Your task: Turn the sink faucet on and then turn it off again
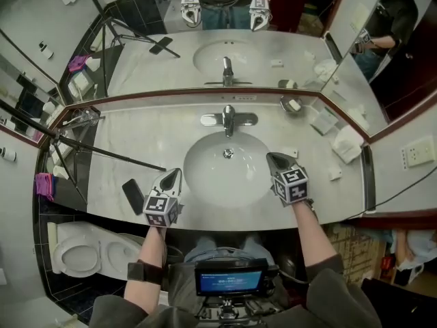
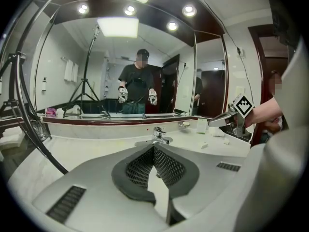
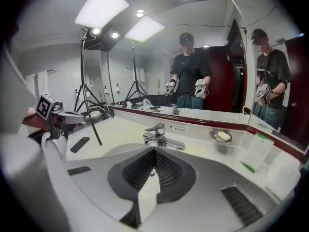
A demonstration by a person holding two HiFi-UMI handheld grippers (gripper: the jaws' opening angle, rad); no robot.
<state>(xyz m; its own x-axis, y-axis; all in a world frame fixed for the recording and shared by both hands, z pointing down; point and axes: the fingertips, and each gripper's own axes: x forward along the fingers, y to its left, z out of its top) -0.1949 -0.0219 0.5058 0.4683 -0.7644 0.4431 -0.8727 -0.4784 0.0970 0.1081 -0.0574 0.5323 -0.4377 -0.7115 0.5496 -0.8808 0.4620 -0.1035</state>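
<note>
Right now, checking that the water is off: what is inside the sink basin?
Only the drain shows in the sink basin; I can make out no water. The left hand-held gripper and right hand-held gripper hide bits of its rim.

I'm in a bathroom: a pale counter (image 1: 140, 139) holding a white sink (image 1: 205, 173) with a chrome faucet (image 1: 229, 119), a wide mirror (image 1: 287, 46) behind, a soap dish (image 1: 292, 104), a toilet (image 1: 80, 257) at my left

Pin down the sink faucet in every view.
Head view: faucet at upper centre, behind the basin.
Left gripper view: faucet just below centre.
Right gripper view: faucet just below centre.
Shared landmark: soap dish, right of the faucet in all three.
</note>
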